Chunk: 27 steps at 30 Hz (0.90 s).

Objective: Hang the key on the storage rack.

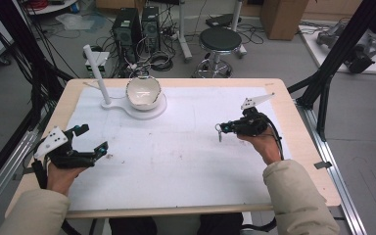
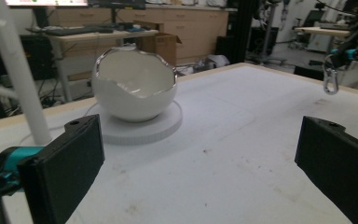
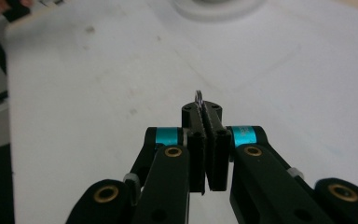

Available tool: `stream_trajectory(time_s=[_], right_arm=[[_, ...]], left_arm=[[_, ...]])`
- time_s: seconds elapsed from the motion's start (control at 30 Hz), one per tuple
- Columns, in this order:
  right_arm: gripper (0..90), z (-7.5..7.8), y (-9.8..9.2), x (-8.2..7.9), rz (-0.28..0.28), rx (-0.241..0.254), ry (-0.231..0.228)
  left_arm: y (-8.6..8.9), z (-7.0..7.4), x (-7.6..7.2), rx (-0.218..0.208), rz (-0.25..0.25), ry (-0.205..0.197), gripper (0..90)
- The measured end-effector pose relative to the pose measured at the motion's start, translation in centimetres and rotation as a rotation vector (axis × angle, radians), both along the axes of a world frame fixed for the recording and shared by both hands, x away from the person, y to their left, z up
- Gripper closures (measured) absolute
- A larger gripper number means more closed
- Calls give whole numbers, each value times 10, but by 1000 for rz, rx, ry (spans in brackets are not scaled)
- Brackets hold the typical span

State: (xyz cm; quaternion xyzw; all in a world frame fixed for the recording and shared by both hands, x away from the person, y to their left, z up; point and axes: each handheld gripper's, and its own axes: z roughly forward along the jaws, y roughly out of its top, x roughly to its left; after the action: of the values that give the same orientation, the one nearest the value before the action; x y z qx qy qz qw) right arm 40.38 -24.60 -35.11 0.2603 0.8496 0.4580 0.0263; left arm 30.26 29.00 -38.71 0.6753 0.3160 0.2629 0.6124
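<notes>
While the left gripper [image 1: 89, 139] hovers with fingers [image 2: 63, 170] spread wide above the white-covered desk [image 1: 176, 161], the right gripper [image 1: 221, 128] pinches a small silver metal carabiner clip [image 2: 330, 80], well apart from the white eggshell-shaped bowl [image 1: 143, 91] on its round stand [image 1: 142, 110].

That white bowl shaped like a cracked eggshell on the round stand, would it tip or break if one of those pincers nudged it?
The eggshell bowl looks rounded underneath and seems only to rest on its flat round base, so a nudge would probably rock or roll it. Its thin, jagged rim suggests brittle ceramic that might chip. The glossy surface could slip between jaws.
</notes>
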Motion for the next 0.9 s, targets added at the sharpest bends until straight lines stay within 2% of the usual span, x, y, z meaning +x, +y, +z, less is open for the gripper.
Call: stream_trajectory(time_s=[0.03,0.1,0.23,0.33,0.37,0.43,0.6,0.7,0.8,0.9], right_arm=[[892,6,6,1,35,60,-23],[892,11,12,3,67,118,-32],[892,19,22,5,102,180,-49],[892,28,37,7,141,201,-76],[892,30,42,7,157,212,-79],[892,34,53,7,183,218,-95],[891,45,79,6,259,235,-128],[891,50,94,6,295,252,-140],[891,51,103,6,323,276,-141],[891,50,109,5,339,292,-130]], left_arm=[[-2,6,3,2,-33,3,17],[-7,19,9,25,-90,11,17],[-21,43,18,64,-204,9,17],[-36,61,29,82,-282,22,17],[-36,61,29,82,-282,22,17],[-43,69,34,81,-315,40,17],[-66,88,44,77,-408,41,17],[-73,91,48,71,-428,47,17],[-84,94,55,62,-467,74,17],[-97,95,59,72,-495,87,17]])
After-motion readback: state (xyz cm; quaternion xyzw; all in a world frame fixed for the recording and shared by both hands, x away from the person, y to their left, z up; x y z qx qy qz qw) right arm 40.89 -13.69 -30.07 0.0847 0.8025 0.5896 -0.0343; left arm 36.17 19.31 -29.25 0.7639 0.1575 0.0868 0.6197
